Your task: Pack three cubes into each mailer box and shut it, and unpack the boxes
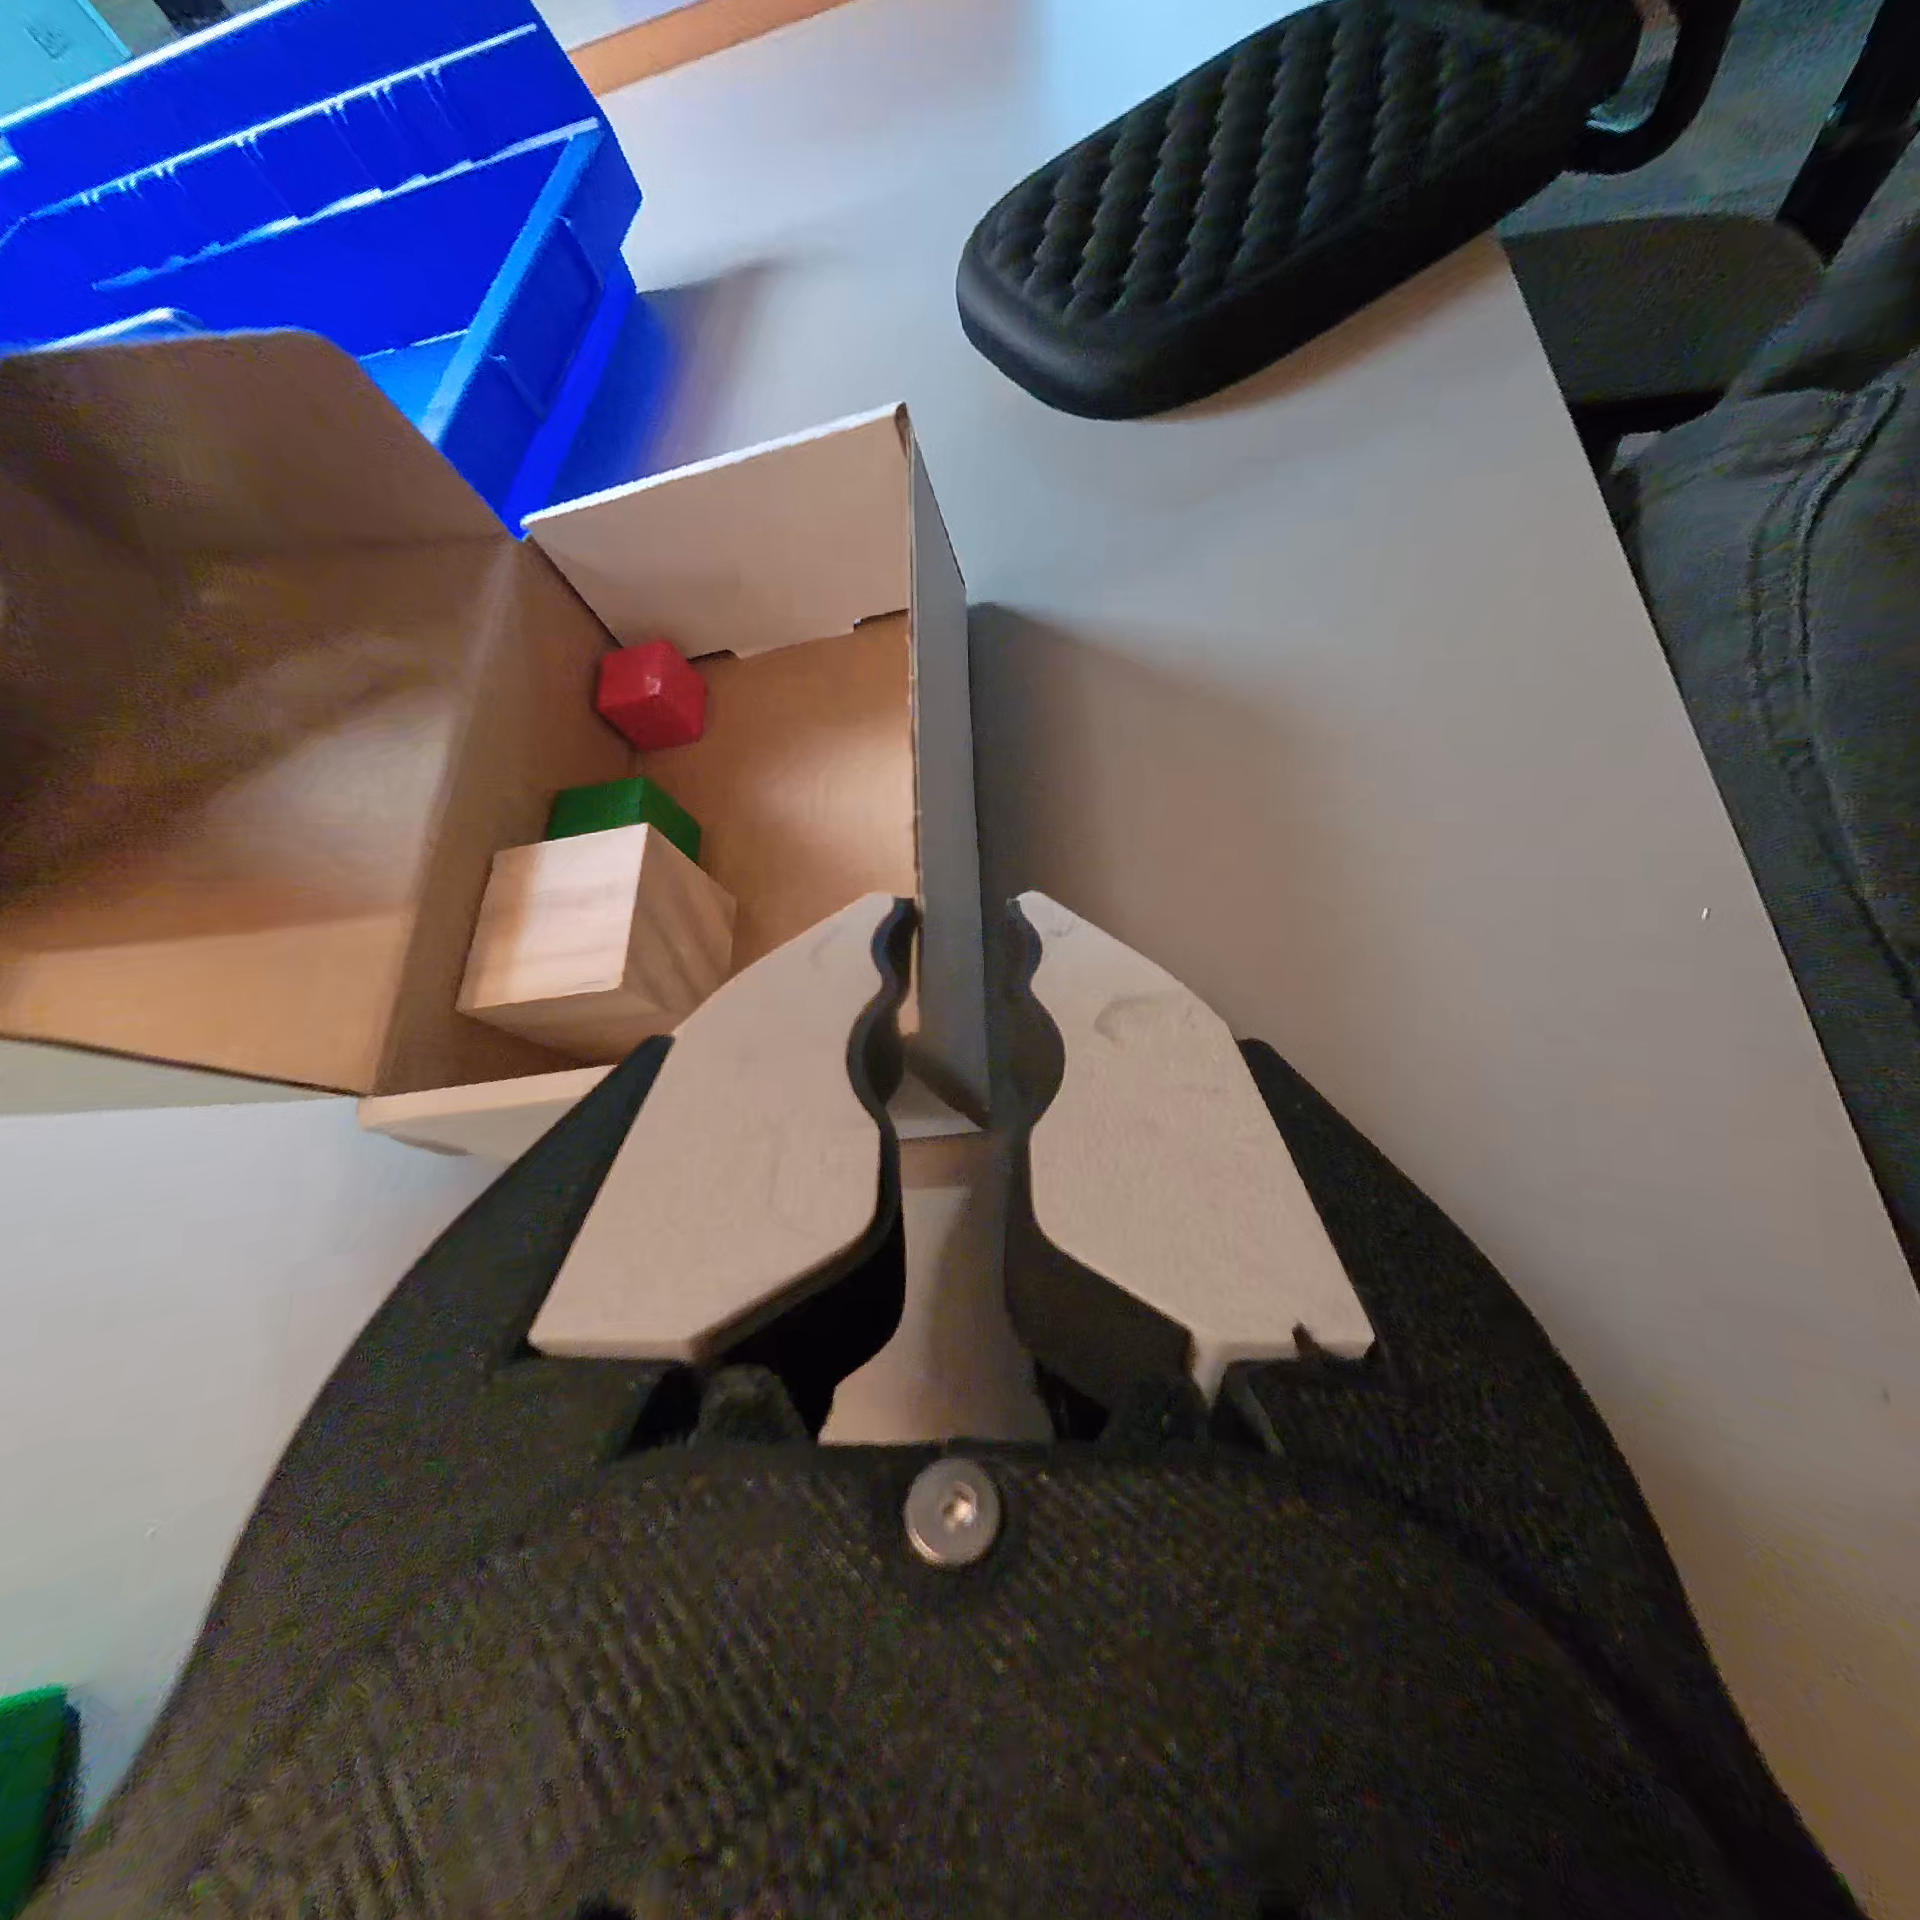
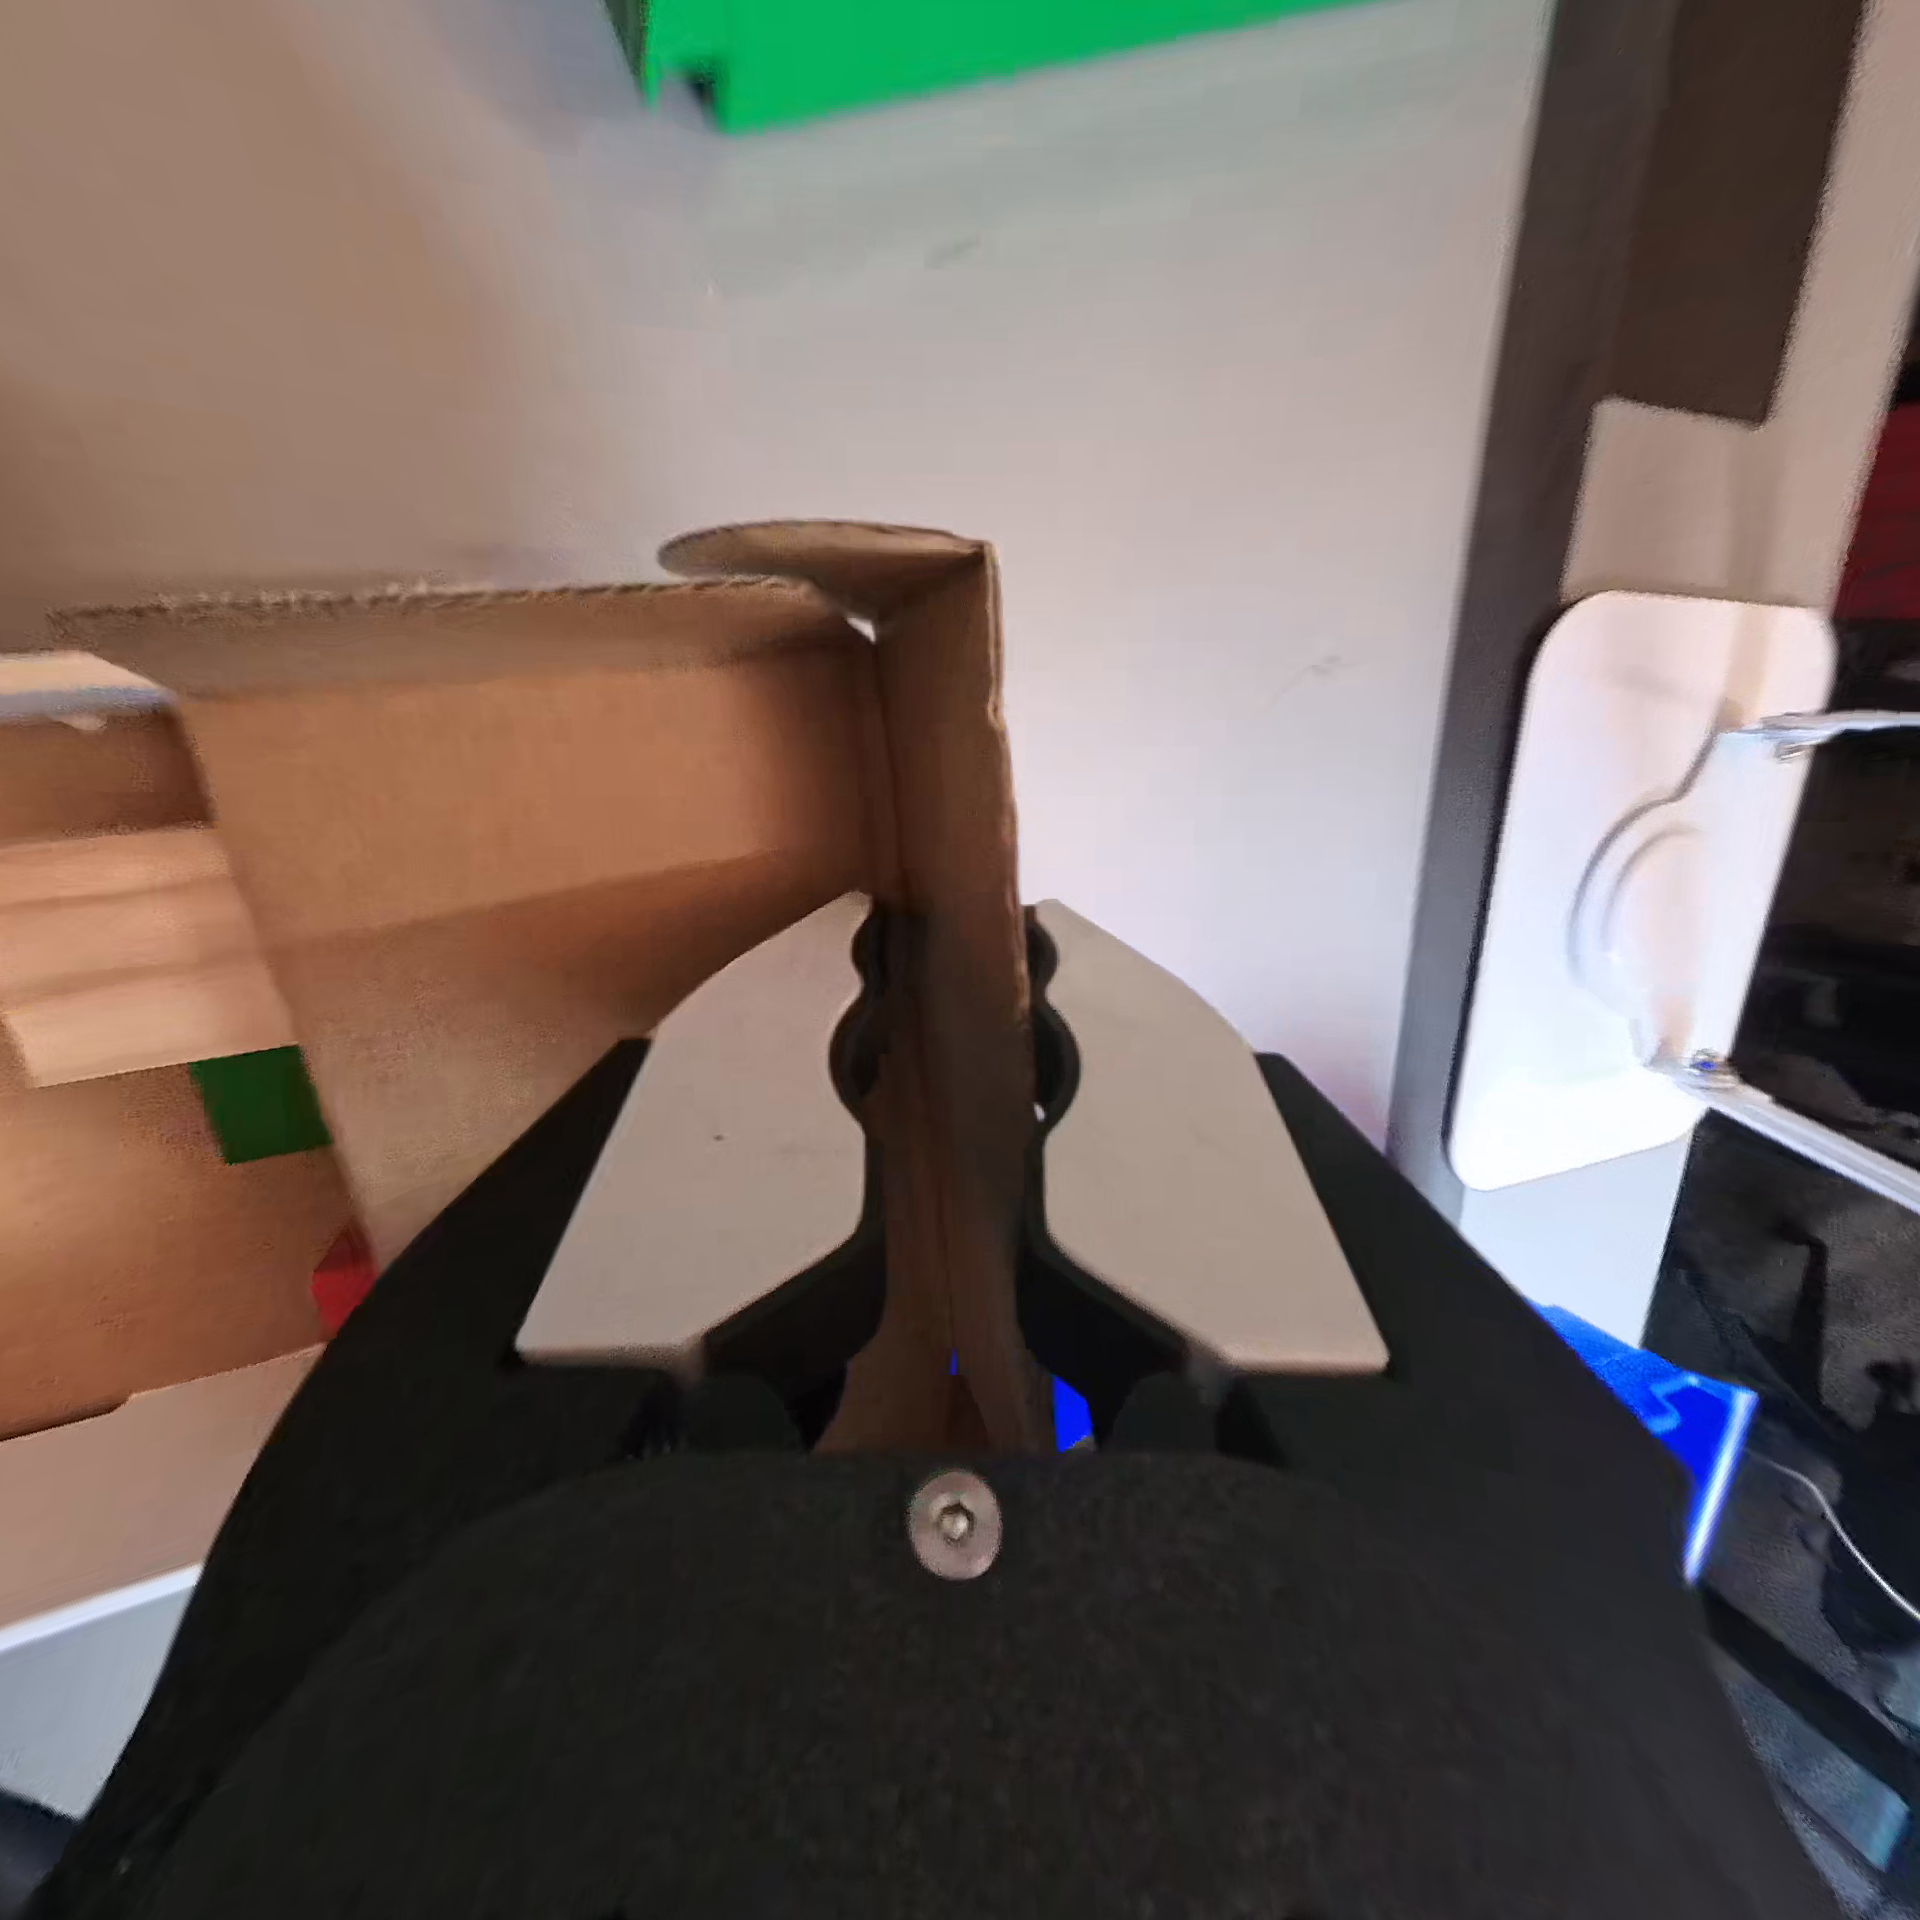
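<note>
The left gripper [image 1: 951, 925] straddles the upright side wall [image 1: 940, 727] of the open mailer box [image 1: 717, 540]. One finger sits inside the box and one outside, and a slim gap shows on the outer side, so I cannot tell whether it is clenched on the wall. The box stands on the pale worktop [image 1: 1247, 790], with that wall nearest the worktop's edge, where a black chair armrest [image 1: 1278, 208] overhangs.

Inside the box, three cubes line up along the side under the raised lid [image 1: 229, 582]. The big bare wooden cube [image 1: 597, 940] is nearest the gripper, the green cube [image 1: 623, 810] is just behind and touching it, and the red cube [image 1: 652, 694] lies tilted near the far inner corner. Beyond the box, a blue bin [image 1: 343, 208] sits toward the worktop's far corner.

The right gripper [image 2: 956, 914] is clenched on a brown cardboard flap [image 2: 951, 790] that stands upright between its fingers. The box interior spreads to the left of it, blurred, with the wooden cube [image 2: 114, 935], the green cube [image 2: 260, 1101] and a sliver of the red cube [image 2: 343, 1278] showing past a cardboard panel. Farther off, a green object [image 2: 935, 52] lies at the worktop's [image 2: 1143, 364] far edge.
</note>
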### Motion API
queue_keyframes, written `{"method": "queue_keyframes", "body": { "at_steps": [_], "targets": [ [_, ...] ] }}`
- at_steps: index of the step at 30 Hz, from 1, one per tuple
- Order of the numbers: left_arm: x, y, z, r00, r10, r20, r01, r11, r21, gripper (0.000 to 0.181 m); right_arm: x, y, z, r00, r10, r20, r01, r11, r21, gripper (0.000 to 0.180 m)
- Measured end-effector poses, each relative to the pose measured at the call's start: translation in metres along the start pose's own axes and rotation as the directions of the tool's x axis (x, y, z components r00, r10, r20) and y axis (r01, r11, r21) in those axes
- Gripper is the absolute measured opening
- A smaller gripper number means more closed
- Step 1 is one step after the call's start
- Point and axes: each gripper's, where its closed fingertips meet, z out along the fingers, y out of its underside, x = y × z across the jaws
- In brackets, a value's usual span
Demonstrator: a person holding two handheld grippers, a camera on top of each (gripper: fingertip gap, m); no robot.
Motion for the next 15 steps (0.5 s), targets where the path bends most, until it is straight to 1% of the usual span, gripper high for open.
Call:
{"method": "queue_keyframes", "body": {
  "at_steps": [3,6,8,9,11,13,15],
  "targets": [
    [-0.005,0.001,-0.001,1.0,-0.014,0.013,0.014,1.0,0.006,0.022,0.005,-0.025,-0.049,0.998,0.044,-0.043,-0.036,0.982,0.184,0.042],
    [-0.009,-0.002,-0.006,0.999,-0.016,0.027,0.016,1.0,0.024,0.024,0.001,-0.046,-0.11,0.991,0.074,-0.111,-0.028,0.93,0.368,0.045],
    [-0.017,0.0,-0.011,0.998,-0.006,0.059,0.006,1.0,0.015,0.028,-0.018,-0.052,-0.14,0.992,0.069,-0.107,-0.014,0.894,0.447,0.042],
    [-0.02,0.001,-0.013,0.998,-0.012,0.062,0.011,1.0,0.013,0.028,-0.033,-0.051,-0.147,0.995,0.053,-0.079,-0.011,0.888,0.459,0.04],
    [-0.021,0.004,-0.016,0.999,-0.024,0.049,0.024,1.0,0.004,0.029,-0.071,-0.042,-0.141,1.0,0.001,0.007,-0.004,0.907,0.422,0.04],
    [-0.019,0.007,-0.017,0.999,-0.025,0.029,0.026,1.0,-0.013,0.03,-0.105,-0.027,-0.115,0.996,-0.049,0.072,0.022,0.943,0.332,0.04],
    [-0.016,0.009,-0.015,1.0,-0.023,0.021,0.024,0.999,-0.028,0.031,-0.131,-0.013,-0.08,0.989,-0.056,0.136,0.023,0.972,0.232,0.042]
  ]
}}
